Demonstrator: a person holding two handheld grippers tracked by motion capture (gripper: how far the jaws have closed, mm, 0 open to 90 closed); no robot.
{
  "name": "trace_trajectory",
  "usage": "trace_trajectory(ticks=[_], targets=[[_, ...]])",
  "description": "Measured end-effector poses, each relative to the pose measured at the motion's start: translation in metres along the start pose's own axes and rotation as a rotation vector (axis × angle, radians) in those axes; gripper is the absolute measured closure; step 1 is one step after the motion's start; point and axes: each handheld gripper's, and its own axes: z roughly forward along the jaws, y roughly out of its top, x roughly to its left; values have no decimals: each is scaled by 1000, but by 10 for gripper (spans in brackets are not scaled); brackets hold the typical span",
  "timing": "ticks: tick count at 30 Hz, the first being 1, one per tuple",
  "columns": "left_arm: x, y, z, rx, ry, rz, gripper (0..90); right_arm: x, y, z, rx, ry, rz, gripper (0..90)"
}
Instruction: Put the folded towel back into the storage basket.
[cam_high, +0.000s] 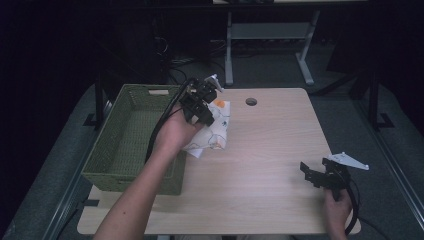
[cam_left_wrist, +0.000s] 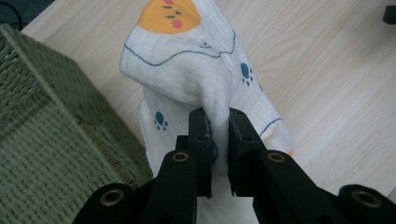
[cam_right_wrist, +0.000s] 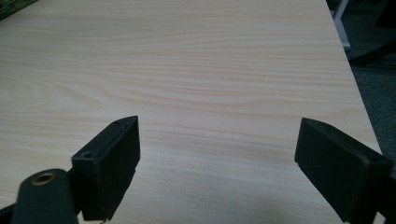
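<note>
The left hand-held gripper (cam_left_wrist: 218, 116) has its jaws pinched tight on a raised fold of a white cloth (cam_left_wrist: 196, 79), which is printed with blue paw marks, thin blue outlines and an orange face with pink cheeks. In the high view this left hand-held gripper (cam_high: 202, 107) sits over the cloth (cam_high: 217, 132) near the far left part of the light wooden surface (cam_high: 270, 150), with the cloth bunched up and resting on the wood just beside a green woven basket (cam_high: 112, 145). The basket stands at the surface's left edge, its near right corner touching or almost touching the cloth. The right hand-held gripper (cam_high: 312, 175) is held low near the surface's right front corner, well apart from the cloth. In its own view the right hand-held gripper (cam_right_wrist: 217, 154) has its jaws spread wide with nothing between them, only bare wood grain beyond.
</note>
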Motion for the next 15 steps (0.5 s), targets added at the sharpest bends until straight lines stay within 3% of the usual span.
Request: trace_trajectory(ticks=[15], targets=[[27, -20, -11, 10, -1, -44, 822, 0, 0, 1, 7, -4, -10, 137]])
